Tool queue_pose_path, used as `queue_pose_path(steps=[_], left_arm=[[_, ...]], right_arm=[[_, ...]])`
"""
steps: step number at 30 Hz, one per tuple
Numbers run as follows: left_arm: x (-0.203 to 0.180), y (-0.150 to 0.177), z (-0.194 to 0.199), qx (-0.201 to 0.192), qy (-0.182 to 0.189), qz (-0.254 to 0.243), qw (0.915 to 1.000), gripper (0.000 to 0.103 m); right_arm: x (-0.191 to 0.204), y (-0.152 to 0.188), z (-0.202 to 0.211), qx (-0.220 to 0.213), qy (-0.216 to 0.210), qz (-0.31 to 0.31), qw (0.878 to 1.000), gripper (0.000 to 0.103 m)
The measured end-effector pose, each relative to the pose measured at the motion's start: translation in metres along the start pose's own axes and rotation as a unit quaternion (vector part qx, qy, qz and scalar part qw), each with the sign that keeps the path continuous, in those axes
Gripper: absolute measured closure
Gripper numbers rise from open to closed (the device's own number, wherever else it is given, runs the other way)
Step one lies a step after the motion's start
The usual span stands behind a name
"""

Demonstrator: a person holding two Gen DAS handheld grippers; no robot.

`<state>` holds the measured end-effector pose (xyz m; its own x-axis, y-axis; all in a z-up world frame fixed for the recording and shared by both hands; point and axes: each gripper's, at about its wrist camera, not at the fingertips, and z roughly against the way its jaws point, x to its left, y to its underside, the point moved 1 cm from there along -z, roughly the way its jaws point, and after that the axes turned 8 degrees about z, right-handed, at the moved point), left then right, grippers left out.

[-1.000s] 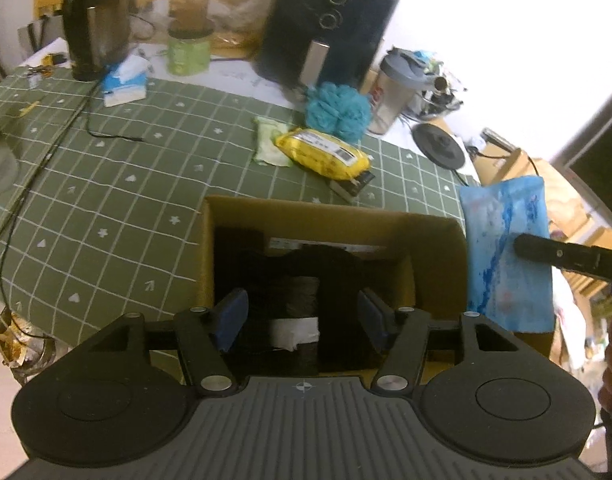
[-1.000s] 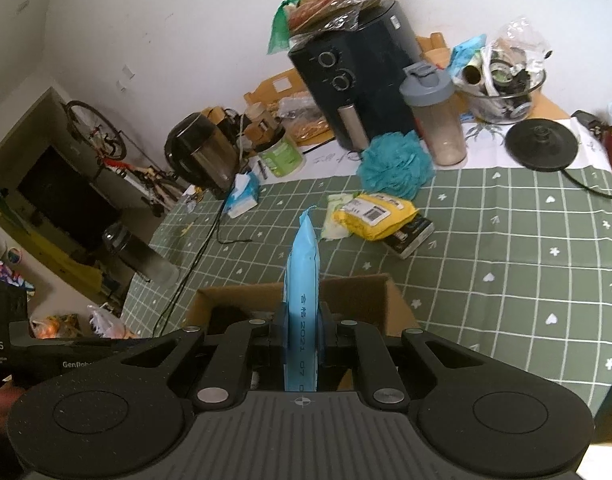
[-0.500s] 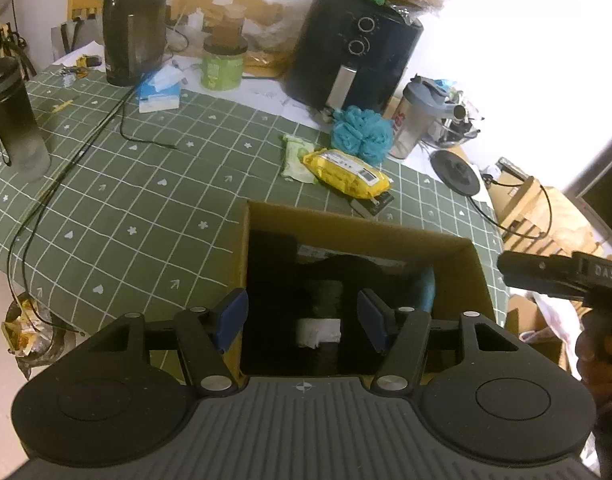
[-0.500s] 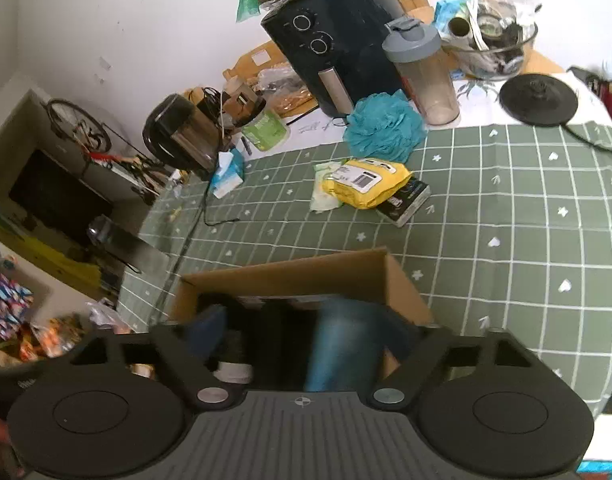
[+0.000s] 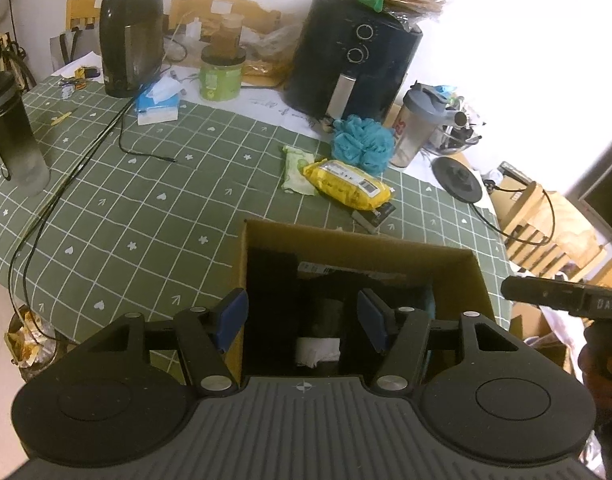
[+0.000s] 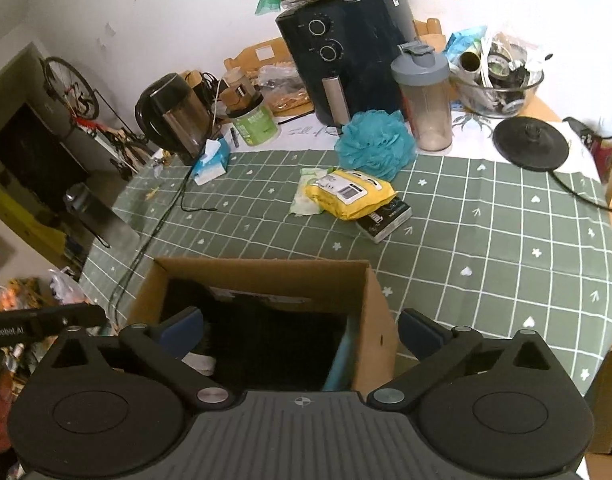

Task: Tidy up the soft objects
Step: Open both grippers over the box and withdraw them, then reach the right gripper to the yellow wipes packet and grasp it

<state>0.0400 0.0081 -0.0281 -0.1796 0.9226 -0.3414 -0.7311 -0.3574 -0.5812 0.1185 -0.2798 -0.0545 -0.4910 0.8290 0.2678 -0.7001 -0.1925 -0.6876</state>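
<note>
An open cardboard box (image 5: 362,242) (image 6: 376,304) stands at the near edge of the green checked table. A blue packet (image 6: 340,356) (image 5: 428,300) leans inside against the box's right wall, beside dark items and a white scrap (image 5: 318,350). My left gripper (image 5: 301,316) is open and empty above the box. My right gripper (image 6: 301,334) is wide open and empty above the box. On the table beyond lie a yellow packet (image 5: 348,182) (image 6: 350,192), a pale green wipes pack (image 5: 295,168) (image 6: 306,200) and a teal bath pouf (image 5: 362,142) (image 6: 376,144).
At the back stand a black air fryer (image 5: 354,68) (image 6: 346,52), a kettle (image 5: 131,38), a green tub (image 5: 221,76), a shaker bottle (image 6: 424,100) and a tissue pack (image 5: 157,104). A dark bottle (image 5: 15,136) stands left. A cable (image 5: 85,152) crosses the table.
My right gripper held the blue packet upright over the box, then opened and dropped it inside. Both grippers have pulled back and up a little from the box.
</note>
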Motion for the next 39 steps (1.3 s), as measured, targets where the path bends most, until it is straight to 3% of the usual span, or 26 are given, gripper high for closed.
queue_pose_path(steps=[14,26,39], left_arm=[[-0.013,-0.021,-0.020,0.009,0.026,-0.018,0.9995,0.043],[-0.028,-0.058,-0.029,-0.005,0.049,-0.063,0.9968,0.043],[-0.023,-0.076,-0.045,-0.008,0.044,-0.095,0.9945,0.043]], right_arm=[[-0.002,-0.019,-0.004,0.007,0.038,0.006,0.999,0.000],[-0.017,-0.069,-0.009,-0.020,0.068,0.002,0.997,0.000],[-0.034,-0.092,-0.056,0.003,0.114,0.060,0.992,0.000]])
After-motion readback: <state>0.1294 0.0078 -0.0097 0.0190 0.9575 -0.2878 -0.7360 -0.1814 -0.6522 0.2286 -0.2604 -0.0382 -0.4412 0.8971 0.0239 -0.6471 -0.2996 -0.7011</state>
